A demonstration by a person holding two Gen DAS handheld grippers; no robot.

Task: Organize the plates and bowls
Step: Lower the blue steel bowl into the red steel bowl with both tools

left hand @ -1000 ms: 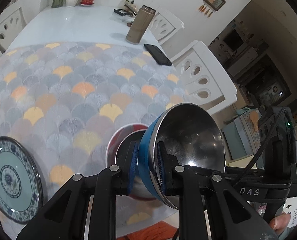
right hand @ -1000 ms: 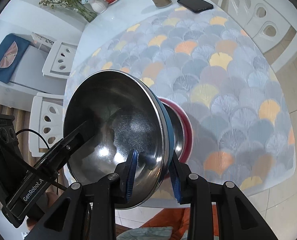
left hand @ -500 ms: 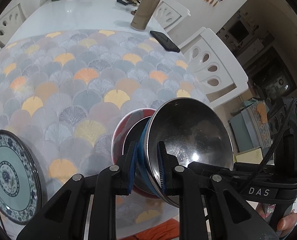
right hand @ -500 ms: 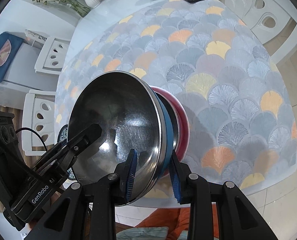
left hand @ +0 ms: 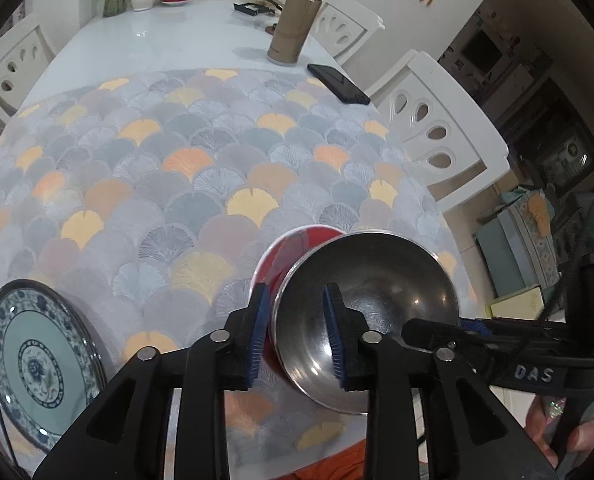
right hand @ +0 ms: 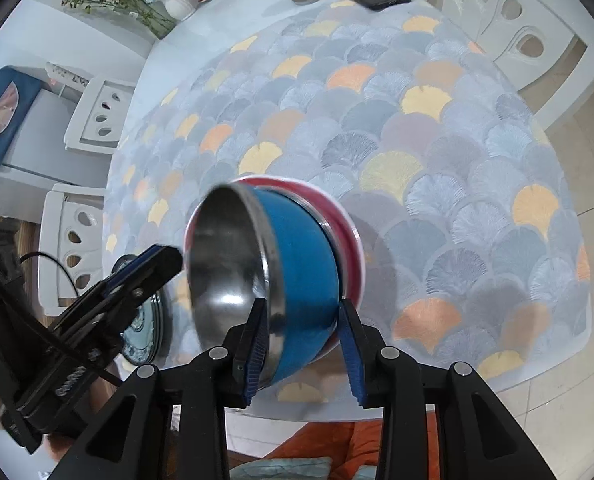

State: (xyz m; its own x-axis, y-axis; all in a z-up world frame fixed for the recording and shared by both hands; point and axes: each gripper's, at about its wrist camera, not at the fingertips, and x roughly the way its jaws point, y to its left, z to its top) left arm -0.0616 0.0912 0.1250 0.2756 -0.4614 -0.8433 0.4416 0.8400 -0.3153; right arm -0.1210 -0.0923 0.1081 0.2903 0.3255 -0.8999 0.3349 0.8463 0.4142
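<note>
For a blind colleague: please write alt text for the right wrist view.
The right gripper, jaws opening, straddles the rim of a tilted blue steel bowl nested in a red bowl on a fan-patterned tablecloth. The left gripper is at the bowl's far rim.

red bowl (left hand: 297,248) mostly hidden behind blue bowl (right hand: 301,264); plate (left hand: 37,364) cut off at left edge.

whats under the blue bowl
A red bowl sits directly under the blue bowl, which is nested inside it. Only the red bowl's rim and upper wall show; its inside and base are covered.
</note>
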